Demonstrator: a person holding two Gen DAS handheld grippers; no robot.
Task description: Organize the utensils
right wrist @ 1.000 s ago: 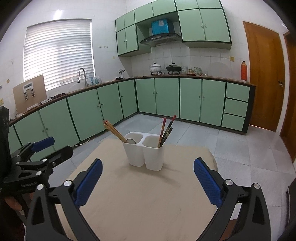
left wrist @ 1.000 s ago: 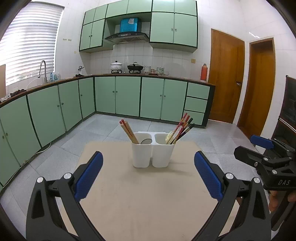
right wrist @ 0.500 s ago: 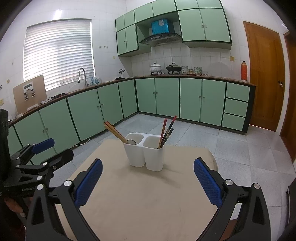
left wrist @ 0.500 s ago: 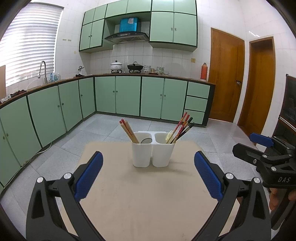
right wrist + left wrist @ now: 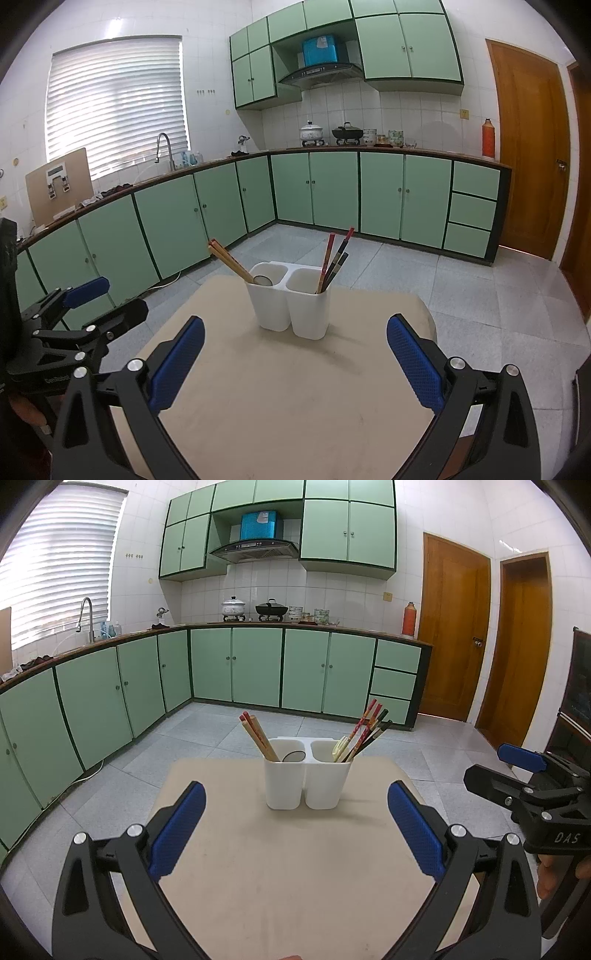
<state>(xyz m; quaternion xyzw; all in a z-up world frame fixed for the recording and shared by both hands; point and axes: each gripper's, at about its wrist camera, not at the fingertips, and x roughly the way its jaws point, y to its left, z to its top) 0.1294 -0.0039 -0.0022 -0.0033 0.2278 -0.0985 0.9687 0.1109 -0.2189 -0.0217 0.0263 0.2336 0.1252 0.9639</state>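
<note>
Almost nothing has changed over the last second: in both wrist views the white two-compartment holder point(image 5: 306, 775) sits at the same spot toward the far side of the desk point(image 5: 280, 878), and we hold both tools back from it as before. Our left hand-held gripper point(image 5: 295, 830) has its blue pads spread wide with nothing between them, and our right hand-held gripper point(image 5: 295, 354) is equally wide and empty.

The wooden chopsticks point(image 5: 258, 736) lean out of the holder's left compartment beside a small round metal piece point(image 5: 294, 756) that we cannot identify. The red and black chopsticks point(image 5: 367, 727) stand in the right one with a pale utensil point(image 5: 340, 746).

With no utensil lying loose on the desk, we judge the sorting either finished or paused. The steadiness suggests no grasp is under way.
</note>
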